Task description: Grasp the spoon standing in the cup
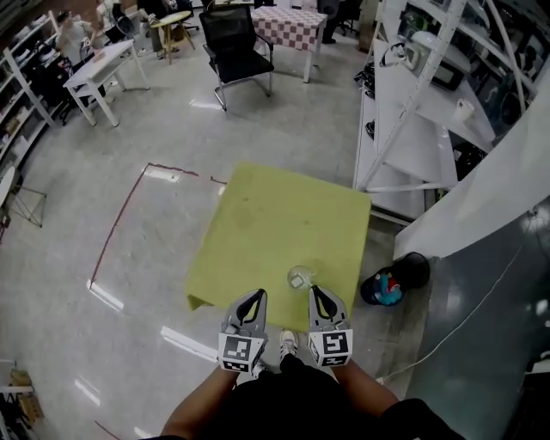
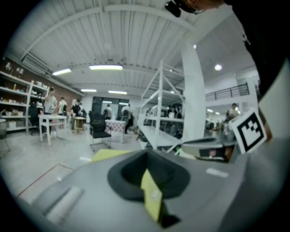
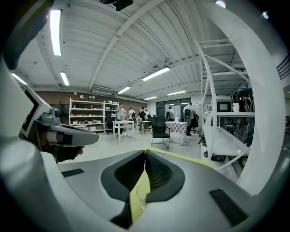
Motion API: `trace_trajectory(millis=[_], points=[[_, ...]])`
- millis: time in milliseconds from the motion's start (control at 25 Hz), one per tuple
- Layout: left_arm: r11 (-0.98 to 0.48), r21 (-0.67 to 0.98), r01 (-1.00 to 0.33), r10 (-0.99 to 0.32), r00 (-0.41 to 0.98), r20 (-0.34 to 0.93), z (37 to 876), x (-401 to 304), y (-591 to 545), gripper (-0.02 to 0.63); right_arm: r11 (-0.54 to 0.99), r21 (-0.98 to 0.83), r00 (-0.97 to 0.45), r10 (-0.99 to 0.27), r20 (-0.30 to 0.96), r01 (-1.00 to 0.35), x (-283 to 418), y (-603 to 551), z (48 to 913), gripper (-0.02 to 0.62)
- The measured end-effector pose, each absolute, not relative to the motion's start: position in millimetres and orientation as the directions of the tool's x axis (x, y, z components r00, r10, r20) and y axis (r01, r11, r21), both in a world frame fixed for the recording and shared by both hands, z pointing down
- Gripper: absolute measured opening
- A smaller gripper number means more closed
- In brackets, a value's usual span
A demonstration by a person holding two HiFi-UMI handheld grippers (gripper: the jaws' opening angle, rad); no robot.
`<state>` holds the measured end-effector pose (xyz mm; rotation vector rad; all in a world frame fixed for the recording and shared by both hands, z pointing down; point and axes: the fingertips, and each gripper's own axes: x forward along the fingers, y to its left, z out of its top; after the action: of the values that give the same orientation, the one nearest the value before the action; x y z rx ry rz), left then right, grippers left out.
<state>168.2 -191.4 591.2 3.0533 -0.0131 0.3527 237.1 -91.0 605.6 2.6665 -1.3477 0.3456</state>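
At the table's near edge, L gripper [image 1: 258, 295] & R gripper [image 1: 314, 290] are held side by side, each w/ jaws brought together at the tips and nothing between them. Just beyond R gripper's tips, the clear cup [image 1: 298, 278] is set on the yellow table [image 1: 275, 215], toward its near right corner. The spoon [image 1: 308, 274] is made out only as a thin pale sliver at the rim, too small for detail. It is judged light, stiff & slick, prob. loose against the glass. It should be taken on the handle above the rim, so the fragile, tip-prone cup isn't knocked. The tabletop is seen flat & matte. Further off, a glossy grey floor [image 1: 155, 137] w/ red tape line [image 1: 129, 210], white shelving [image 1: 412, 129] at right, then a black chair [image 1: 236, 43] & checked table [image 1: 288, 26] are seen.
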Motion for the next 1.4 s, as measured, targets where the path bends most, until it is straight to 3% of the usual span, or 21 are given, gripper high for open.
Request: trace_trajectory(millis=[240,520,840,1400], points=[[-0.997,0.076,-0.001,0.013,0.983,0.184,564.1,159.3,-195.4,0.006,-0.616,0.034,0.604,-0.758,0.247,-0.787,226.2,-92.3,578.1,0.011],[-0.995,0.092,0.023,0.033,0.993,0.116,521.2,165.5,-203.4,0.006,-0.638,0.041,0.637,-0.759,0.134,-0.769,231.0,-88.4,512.5,0.011],[-1.000,0.012,0.022,0.022,1.000,0.017,475.5,173.0,-217.7,0.006,-0.623,0.072,0.627,-0.777,0.058,-0.779,238.8,-93.7,453.8,0.011],[-0.999,-0.008,0.043,0.044,0.999,-0.020,454.1,165.0,-216.8,0.006,-0.610,0.125,0.613,-0.790,-0.014,-0.783,233.2,-96.9,406.5,0.011]])
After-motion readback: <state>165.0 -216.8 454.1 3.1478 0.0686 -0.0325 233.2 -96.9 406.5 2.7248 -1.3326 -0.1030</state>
